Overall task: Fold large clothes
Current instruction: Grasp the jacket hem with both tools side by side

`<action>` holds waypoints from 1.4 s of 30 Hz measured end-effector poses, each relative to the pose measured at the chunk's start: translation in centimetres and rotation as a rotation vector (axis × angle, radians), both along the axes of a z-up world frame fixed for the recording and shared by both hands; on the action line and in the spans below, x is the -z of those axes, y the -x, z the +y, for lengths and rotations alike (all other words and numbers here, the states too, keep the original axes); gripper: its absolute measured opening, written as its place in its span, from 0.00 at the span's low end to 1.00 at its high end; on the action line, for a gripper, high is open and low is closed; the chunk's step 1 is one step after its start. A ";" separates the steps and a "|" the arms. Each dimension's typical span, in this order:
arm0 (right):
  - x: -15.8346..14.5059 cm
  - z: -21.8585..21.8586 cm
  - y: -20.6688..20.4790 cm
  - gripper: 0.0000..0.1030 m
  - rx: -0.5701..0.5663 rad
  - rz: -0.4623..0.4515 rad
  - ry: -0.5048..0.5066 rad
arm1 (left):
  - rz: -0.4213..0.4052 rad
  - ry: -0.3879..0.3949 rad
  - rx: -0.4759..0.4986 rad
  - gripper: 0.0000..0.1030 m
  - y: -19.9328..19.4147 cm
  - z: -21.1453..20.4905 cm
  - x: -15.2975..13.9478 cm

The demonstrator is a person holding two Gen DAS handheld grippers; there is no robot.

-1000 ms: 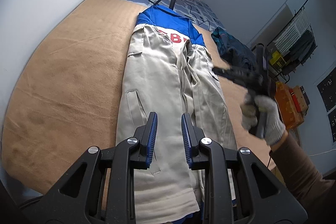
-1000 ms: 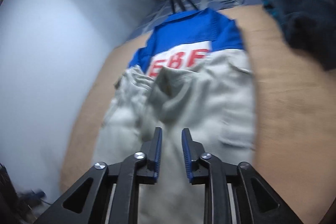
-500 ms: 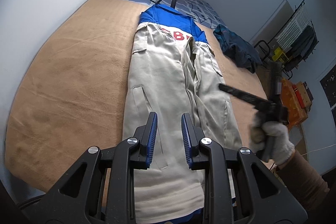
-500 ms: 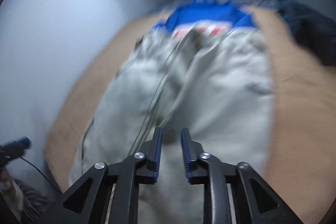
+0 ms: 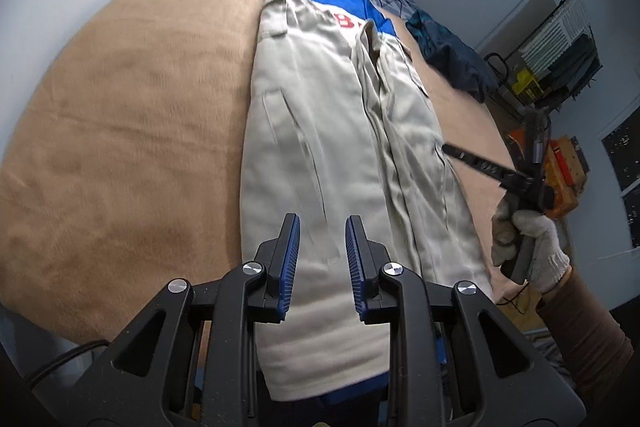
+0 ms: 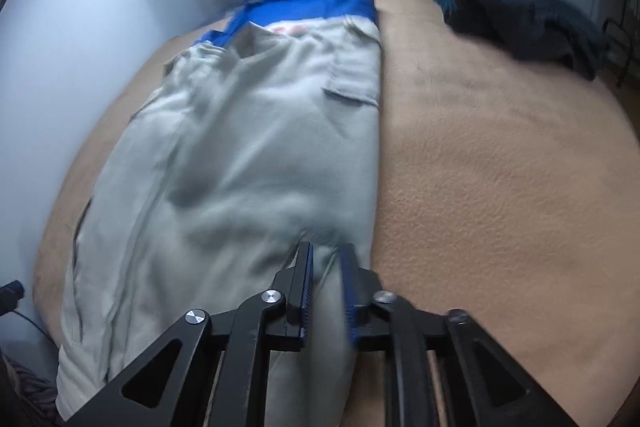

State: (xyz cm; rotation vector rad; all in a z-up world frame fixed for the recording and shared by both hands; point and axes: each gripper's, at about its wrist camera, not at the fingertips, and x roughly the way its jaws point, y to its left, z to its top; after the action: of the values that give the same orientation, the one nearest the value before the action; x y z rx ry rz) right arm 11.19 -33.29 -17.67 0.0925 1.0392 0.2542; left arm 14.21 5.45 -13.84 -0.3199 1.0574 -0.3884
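Left gripper (image 5: 320,227) hovers agape above the beige jacket (image 5: 320,115); only its view shows the gloved right hand (image 5: 528,243). Right gripper (image 6: 326,259), blurred, straddles the jacket's edge; grip unclear.

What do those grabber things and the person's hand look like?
The left gripper has black triangular arms with cut-out holes, shiny silver bolts, and blue ribbed pads lining the fingers. The right gripper looks just the same. The right hand wears a white knitted glove, with a brown sleeve behind it.
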 end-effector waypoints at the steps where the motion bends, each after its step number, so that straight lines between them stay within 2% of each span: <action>1: -1.0 0.5 1.0 0.17 -0.024 -0.035 -0.013 | 0.010 0.008 0.009 0.22 0.3 0.1 0.6; 3: -1.7 1.9 2.7 0.19 -0.079 -0.055 -0.058 | 0.027 0.011 0.034 0.22 0.9 -0.2 1.8; 6: -1.1 4.4 5.0 0.19 -0.170 -0.030 -0.053 | 0.059 -0.021 0.086 0.22 1.8 -1.2 3.8; 9: 1.2 6.7 6.6 0.19 -0.231 -0.003 0.042 | 0.109 -0.092 0.122 0.22 2.5 -2.1 6.3; 11: 1.1 7.2 7.1 0.20 -0.237 -0.026 0.084 | 0.053 -0.121 0.144 0.23 3.3 -2.4 6.6; 14: -0.2 6.2 7.3 0.30 -0.208 0.007 0.033 | 0.035 -0.164 0.176 0.23 3.9 -2.7 5.9; 15: -0.6 5.8 7.8 0.37 -0.201 0.001 0.028 | 0.044 -0.152 0.167 0.24 4.0 -2.4 5.4; 16: -1.5 5.0 8.6 0.42 -0.193 -0.012 0.015 | 0.048 -0.132 0.159 0.31 4.1 -2.0 5.1; 17: -2.3 4.2 9.5 0.52 -0.186 -0.022 0.000 | 0.042 -0.107 0.147 0.37 4.3 -1.5 4.5; 18: -2.7 3.6 10.1 0.58 -0.178 -0.024 -0.009 | 0.026 -0.099 0.120 0.51 4.5 -0.8 4.0; 19: -3.1 2.6 10.9 0.60 -0.167 -0.022 -0.024 | 0.016 -0.091 0.094 0.58 4.6 -0.2 3.6; 20: -3.5 1.4 11.8 0.61 -0.156 -0.010 -0.040 | 0.014 -0.069 0.065 0.58 4.6 0.6 3.3; 23: -3.2 -1.3 13.6 0.61 -0.118 0.053 -0.099 | 0.087 0.030 0.010 0.58 3.6 2.7 3.8; 25: -2.3 -2.9 14.4 0.61 -0.093 0.118 -0.175 | 0.163 0.085 -0.014 0.58 2.7 3.4 5.2; 28: -0.5 -4.0 15.5 0.55 -0.095 0.194 -0.266 | 0.270 0.166 -0.022 0.58 1.9 3.7 7.6; 31: 1.1 -3.3 15.8 0.48 -0.134 0.249 -0.316 | 0.267 0.169 -0.004 0.58 1.8 3.3 7.8; 34: 2.2 -2.9 15.8 0.48 -0.141 0.266 -0.351 | 0.290 0.185 0.045 0.55 2.0 2.1 8.2; 37: 2.7 -3.1 15.5 0.48 -0.126 0.284 -0.413 | 0.256 0.118 0.087 0.54 2.6 0.6 7.7; 40: 2.8 -3.5 15.3 0.47 -0.118 0.295 -0.461 | 0.246 0.113 0.103 0.44 2.8 0.4 7.0; 42: 2.8 -4.3 15.2 0.43 -0.101 0.299 -0.523 | 0.237 0.131 0.106 0.41 2.8 0.6 6.4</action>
State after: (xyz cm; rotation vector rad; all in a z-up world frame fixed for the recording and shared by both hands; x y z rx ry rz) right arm -4.05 -37.61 -20.49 0.5649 1.2551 0.6143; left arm 11.36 6.06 -20.28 -0.4356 1.2872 -0.5261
